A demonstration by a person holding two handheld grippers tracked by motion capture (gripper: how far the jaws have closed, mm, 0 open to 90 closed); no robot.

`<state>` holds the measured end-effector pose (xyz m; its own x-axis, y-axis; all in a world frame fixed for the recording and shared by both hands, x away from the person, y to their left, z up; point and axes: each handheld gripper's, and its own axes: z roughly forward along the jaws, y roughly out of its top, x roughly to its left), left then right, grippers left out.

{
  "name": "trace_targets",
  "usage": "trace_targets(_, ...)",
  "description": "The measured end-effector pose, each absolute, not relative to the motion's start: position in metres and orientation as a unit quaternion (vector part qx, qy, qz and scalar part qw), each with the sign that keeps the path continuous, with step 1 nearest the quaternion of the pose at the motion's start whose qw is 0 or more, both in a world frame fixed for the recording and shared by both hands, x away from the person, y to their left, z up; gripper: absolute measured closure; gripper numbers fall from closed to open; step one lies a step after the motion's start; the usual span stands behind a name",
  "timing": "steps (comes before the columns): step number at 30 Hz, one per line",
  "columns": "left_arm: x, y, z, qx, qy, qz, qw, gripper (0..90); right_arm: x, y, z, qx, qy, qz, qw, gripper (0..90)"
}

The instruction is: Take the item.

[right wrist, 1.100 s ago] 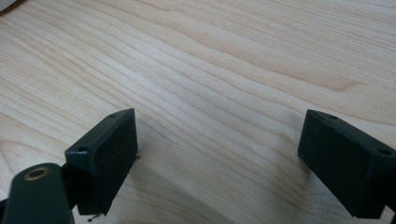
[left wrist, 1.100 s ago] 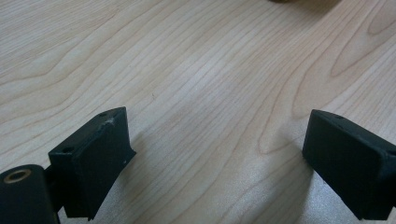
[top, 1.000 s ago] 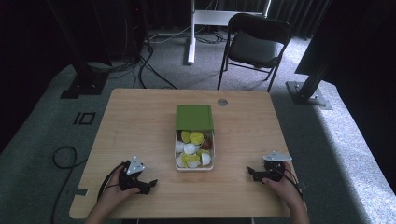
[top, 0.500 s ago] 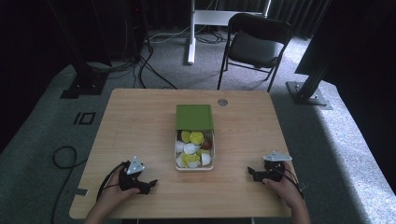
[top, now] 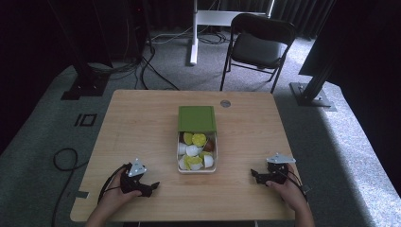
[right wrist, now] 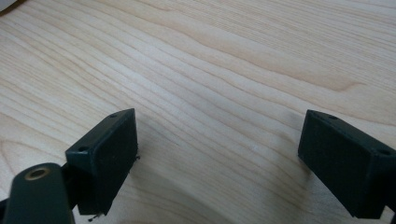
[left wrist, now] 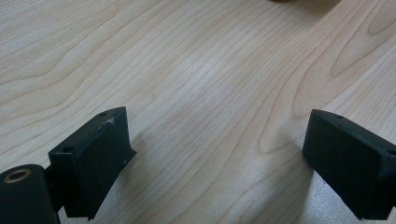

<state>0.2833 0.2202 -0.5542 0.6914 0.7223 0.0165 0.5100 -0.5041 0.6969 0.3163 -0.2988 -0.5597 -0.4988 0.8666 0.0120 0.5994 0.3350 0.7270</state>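
Near the front edge of the surface, the left gripper and right gripper rest wide open and empty, well apart from the box between them. Its green lid is swung back and the capsules lie untouched, so the handling seems not yet begun. Their exact kind is hard to make out.

Table evenly lit, dark surround; soft shadows under jaws; gripper views slightly blurred near edges.
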Motion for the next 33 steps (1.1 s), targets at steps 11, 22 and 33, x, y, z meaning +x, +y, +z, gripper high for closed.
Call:
trace_targets(11, 0.283, 0.220, -0.554, 0.853, 0.361, 0.155, 0.343, 8.8, 0.317, -0.295, -0.559, 0.475, 0.784, 0.347, 0.196, 13.4)
trace_targets(22, 0.283, 0.220, -0.554, 0.853, 0.361, 0.155, 0.343, 8.7, 0.318, -0.282, -0.548, 0.465, 0.789, 0.351, 0.194, 14.0)
trace_targets(33, 0.283, 0.220, -0.554, 0.853, 0.362, 0.155, 0.344, 8.7, 0.322, -0.263, -0.517, 0.444, 0.784, 0.384, 0.204, 13.5)
